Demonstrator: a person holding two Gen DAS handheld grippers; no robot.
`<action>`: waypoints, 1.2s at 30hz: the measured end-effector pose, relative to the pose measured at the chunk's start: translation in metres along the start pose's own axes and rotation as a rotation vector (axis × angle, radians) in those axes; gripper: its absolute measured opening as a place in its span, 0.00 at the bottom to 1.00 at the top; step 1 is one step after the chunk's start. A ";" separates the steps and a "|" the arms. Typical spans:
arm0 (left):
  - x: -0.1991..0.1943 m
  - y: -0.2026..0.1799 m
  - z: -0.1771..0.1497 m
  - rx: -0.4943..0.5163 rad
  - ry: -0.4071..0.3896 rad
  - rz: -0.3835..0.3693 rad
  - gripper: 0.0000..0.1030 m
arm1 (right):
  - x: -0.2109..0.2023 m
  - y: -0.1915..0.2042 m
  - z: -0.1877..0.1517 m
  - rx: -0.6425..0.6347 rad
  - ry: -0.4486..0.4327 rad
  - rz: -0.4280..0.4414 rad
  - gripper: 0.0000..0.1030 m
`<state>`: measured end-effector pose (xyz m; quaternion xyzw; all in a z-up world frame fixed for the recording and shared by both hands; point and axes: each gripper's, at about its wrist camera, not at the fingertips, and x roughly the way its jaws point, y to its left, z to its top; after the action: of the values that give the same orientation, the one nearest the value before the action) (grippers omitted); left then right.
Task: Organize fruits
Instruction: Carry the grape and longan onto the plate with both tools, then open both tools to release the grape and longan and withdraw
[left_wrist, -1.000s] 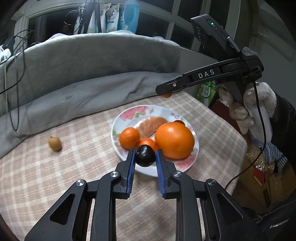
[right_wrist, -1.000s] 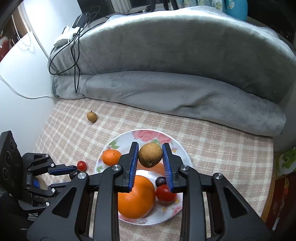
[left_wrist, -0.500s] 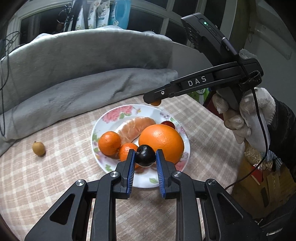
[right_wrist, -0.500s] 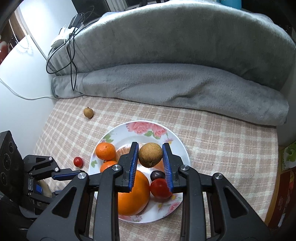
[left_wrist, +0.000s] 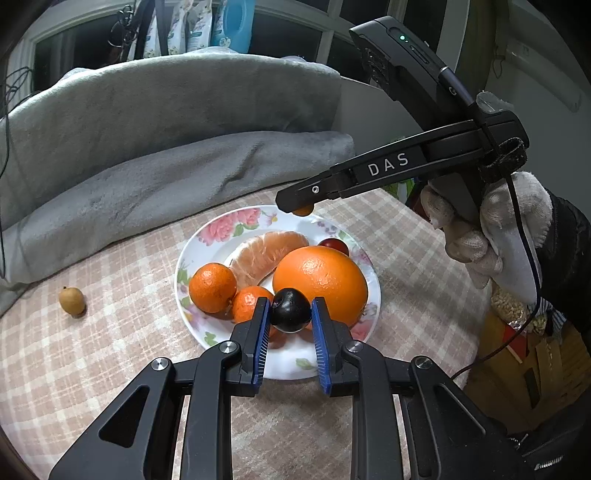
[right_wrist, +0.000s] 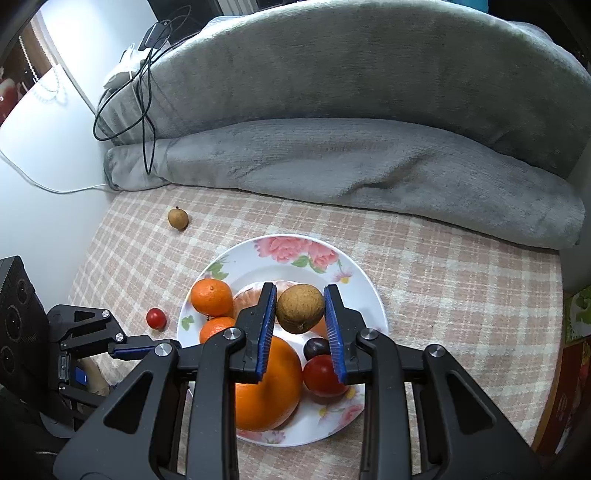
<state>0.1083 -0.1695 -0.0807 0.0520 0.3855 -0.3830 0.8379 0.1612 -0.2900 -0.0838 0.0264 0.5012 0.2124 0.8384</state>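
Note:
A floral white plate (left_wrist: 221, 236) (right_wrist: 369, 295) on the checked tablecloth holds a big orange (left_wrist: 320, 278) (right_wrist: 266, 387), two small mandarins (left_wrist: 212, 287) (right_wrist: 211, 297), a peeled segment (left_wrist: 266, 251) and a red tomato (right_wrist: 321, 374). My left gripper (left_wrist: 289, 312) is shut on a dark plum (left_wrist: 290, 309) just above the plate's near rim. My right gripper (right_wrist: 300, 308) is shut on a brown longan-like fruit (right_wrist: 300, 308) above the plate's middle; it also shows in the left wrist view (left_wrist: 303, 208). A dark plum (right_wrist: 316, 347) lies on the plate.
A loose brown fruit (left_wrist: 72, 301) (right_wrist: 178, 218) lies on the cloth left of the plate. A small red tomato (right_wrist: 156, 317) lies by the plate's left rim. A grey blanket (right_wrist: 351, 166) rolls along the far edge. Boxes (left_wrist: 535, 350) stand beyond the right edge.
Both grippers, still holding their fruits, have shifted relative to the plate; the plate now sits closer under the left gripper, and the right gripper hangs lower over its middle.

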 end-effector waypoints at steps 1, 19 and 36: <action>0.000 0.000 0.000 0.000 0.000 0.000 0.21 | 0.000 0.001 0.000 0.000 -0.001 0.001 0.27; -0.004 -0.003 0.003 -0.001 -0.017 0.022 0.62 | -0.015 0.004 0.003 0.001 -0.069 -0.036 0.86; -0.012 0.001 0.003 -0.012 -0.016 0.089 0.72 | -0.030 0.011 0.001 0.006 -0.125 -0.076 0.87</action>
<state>0.1062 -0.1623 -0.0706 0.0609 0.3784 -0.3434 0.8574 0.1465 -0.2916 -0.0556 0.0231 0.4491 0.1768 0.8755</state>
